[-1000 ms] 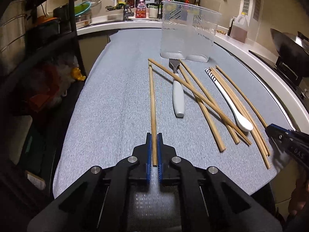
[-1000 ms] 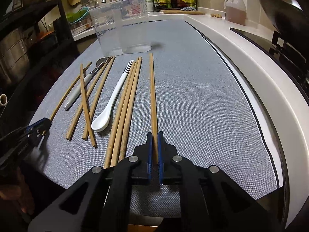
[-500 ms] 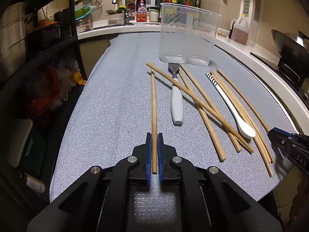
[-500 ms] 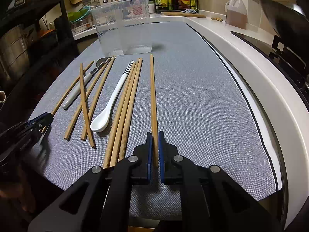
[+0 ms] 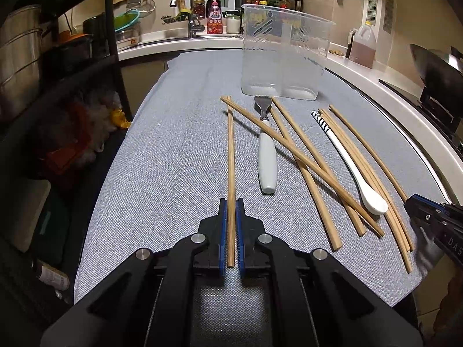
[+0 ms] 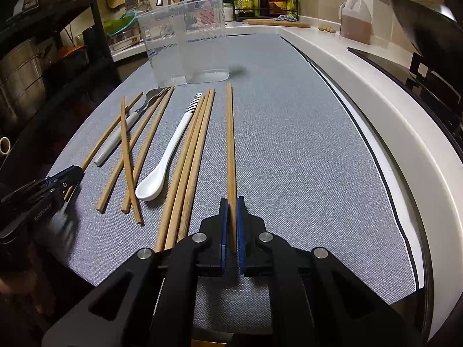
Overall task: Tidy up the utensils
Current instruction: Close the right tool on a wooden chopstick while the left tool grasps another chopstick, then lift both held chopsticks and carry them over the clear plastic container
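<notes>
In the left wrist view my left gripper (image 5: 231, 202) is shut on the near end of a wooden chopstick (image 5: 230, 150) that runs straight away from me; another chopstick crosses its far tip. In the right wrist view my right gripper (image 6: 231, 201) is shut on a separate chopstick (image 6: 230, 138) lying apart at the right of the pile. Between them lie several loose chopsticks (image 5: 315, 167), a white-handled fork (image 5: 267, 167) and a white spoon with a striped handle (image 5: 347, 162). A clear plastic container (image 5: 285, 57) stands upright beyond them. Each gripper shows at the edge of the other's view.
Everything lies on a grey mat (image 5: 173, 144) on the counter. A dark shelf rack (image 5: 58, 86) with pots stands to the left; a wok (image 5: 434, 63) and stove are to the right. A sink (image 5: 188, 31), bottles and an oil jug (image 5: 363, 46) line the back.
The left gripper has crept forward along its chopstick, so the stick's near end now sits deeper between the jaws. The right gripper has stayed where it was.
</notes>
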Motion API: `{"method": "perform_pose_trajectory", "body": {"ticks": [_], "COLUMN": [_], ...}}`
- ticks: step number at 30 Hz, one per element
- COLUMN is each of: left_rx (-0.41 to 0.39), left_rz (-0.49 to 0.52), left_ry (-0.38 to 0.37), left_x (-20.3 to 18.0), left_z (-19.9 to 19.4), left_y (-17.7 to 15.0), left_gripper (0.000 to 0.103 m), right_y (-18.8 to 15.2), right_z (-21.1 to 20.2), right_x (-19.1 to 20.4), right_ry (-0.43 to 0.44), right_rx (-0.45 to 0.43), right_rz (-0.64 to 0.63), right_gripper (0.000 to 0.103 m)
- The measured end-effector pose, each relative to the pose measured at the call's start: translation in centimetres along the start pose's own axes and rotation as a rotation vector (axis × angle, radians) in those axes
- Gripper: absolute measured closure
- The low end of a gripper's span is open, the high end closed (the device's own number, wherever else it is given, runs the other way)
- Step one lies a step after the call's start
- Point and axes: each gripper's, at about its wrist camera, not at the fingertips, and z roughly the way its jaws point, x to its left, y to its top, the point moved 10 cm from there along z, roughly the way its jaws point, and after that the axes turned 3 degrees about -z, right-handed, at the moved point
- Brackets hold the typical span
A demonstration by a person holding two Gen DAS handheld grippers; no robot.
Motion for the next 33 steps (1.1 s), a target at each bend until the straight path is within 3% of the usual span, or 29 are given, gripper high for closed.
{"method": "perform_pose_trajectory", "body": {"ticks": [9,14,23,33], "left_rx": [0.003,-0.011,-0.082,-0.201], "left_rz": [0.032,0.039,0.072,0.133], "left_ry": [0.017,0.000,-0.040,-0.042], "left_x": [0.7,1.3,1.5,1.1], "left_z": [-1.5,-2.9,-5.8,-8.8], "left_y": [-0.2,0.2,2.6,6.9], "left_gripper": [0.097,0.097,0.097,0.097], "right_y": [0.5,2.0,2.4,6.6], "right_z": [-1.1,-2.9,-4.8,-8.5], "right_x": [0.2,0.5,1.2,0.3], "right_ry": [0.012,-0.004,-0.009,-0.036], "right_rx": [-0.011,-0.062,-0.085,-0.200], "right_rz": [0.000,-0.023,0.031,0.003], "right_gripper": [0.097,0.097,0.097,0.097]}}
